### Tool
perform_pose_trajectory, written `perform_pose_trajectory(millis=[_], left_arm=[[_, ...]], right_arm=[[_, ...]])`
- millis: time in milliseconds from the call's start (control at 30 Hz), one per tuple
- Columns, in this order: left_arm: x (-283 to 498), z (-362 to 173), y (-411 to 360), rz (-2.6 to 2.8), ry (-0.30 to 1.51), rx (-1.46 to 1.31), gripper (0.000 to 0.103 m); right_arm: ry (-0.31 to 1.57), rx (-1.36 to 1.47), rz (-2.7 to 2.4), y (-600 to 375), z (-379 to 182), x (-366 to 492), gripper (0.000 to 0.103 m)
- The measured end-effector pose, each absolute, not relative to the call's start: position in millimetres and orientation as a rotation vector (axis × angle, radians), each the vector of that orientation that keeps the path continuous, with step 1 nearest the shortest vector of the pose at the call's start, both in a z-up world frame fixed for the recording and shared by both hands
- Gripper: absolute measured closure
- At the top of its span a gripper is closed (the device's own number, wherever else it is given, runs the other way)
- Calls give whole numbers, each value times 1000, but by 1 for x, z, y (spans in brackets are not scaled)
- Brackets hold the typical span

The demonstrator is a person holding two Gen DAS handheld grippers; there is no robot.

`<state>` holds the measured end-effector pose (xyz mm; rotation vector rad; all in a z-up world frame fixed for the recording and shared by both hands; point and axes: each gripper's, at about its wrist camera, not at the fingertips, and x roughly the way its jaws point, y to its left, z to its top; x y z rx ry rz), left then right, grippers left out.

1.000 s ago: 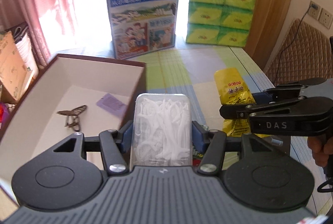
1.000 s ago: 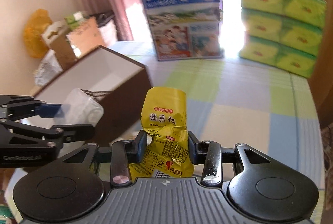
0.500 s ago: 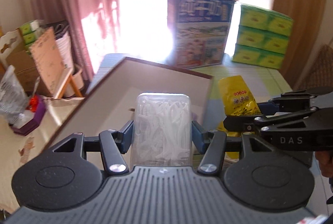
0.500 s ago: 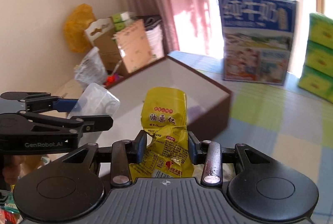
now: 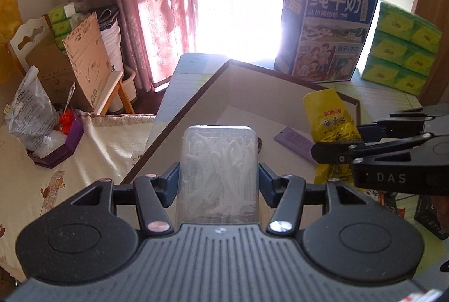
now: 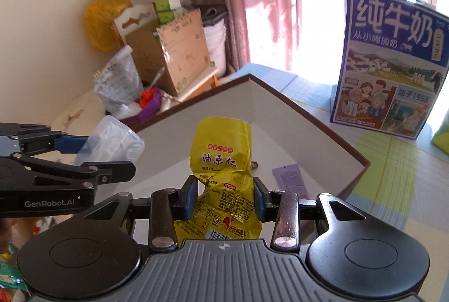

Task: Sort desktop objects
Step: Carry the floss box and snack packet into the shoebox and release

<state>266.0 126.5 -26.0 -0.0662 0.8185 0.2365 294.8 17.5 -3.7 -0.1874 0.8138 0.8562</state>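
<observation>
Left wrist view. The left gripper (image 5: 219, 182) is clenched on a clear plastic case of floss picks (image 5: 219, 167), its blue pads pressing the case's two long sides. The case is held above the open box (image 5: 193, 99), a white-lined tray with a dark brown rim, near the box's left wall. On the box floor lies a purple packet (image 5: 293, 139). To the right, the right gripper (image 5: 336, 142) enters in profile, grasping a yellow snack pouch (image 5: 329, 116) that stands upright over the box interior. Beyond the box stand a blue milk carton case (image 5: 328, 29) and a stack of green tissue packs (image 5: 401, 49) on the checked tablecloth (image 5: 387, 97). Pink curtains (image 5: 146, 7) hang at the left.

Right wrist view. The right gripper (image 6: 224, 199) is closed on the yellow snack pouch (image 6: 221, 161), gripping its crumpled lower half; the pouch's upper part rises in front of the box's far corner. The open box (image 6: 308, 122) lies directly below and ahead, with the purple packet (image 6: 289, 178) on its floor to the pouch's right. At the left, the left gripper (image 6: 92, 158) holds the clear plastic case of floss picks (image 6: 112, 142) over the box's left edge. The blue milk carton case (image 6: 393, 63) stands behind the box at the right.
</observation>
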Motion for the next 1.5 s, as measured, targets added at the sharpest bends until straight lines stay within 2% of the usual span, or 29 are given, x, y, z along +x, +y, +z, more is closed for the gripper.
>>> perform_pose_trajectory(millis=[633,1033,1100,1167,1500], left_arm=[[341,-108,157,187,1043,-125,50],[352,-120,157,193,1080,-118,50],[352,-119,158,189,1074,-115,48],[351,-116,157,189,1065,-111,41],[348,-104,156,194,1034,-91,41]], right_arm=[[972,-342,728,55,-73,343,65],[987,-349,718,55,-78,345,65],[986,-351,720,56,-78,345,65],[987,-353,722,56,-79,345,64],[978,-361,726,59,-77,344,64]])
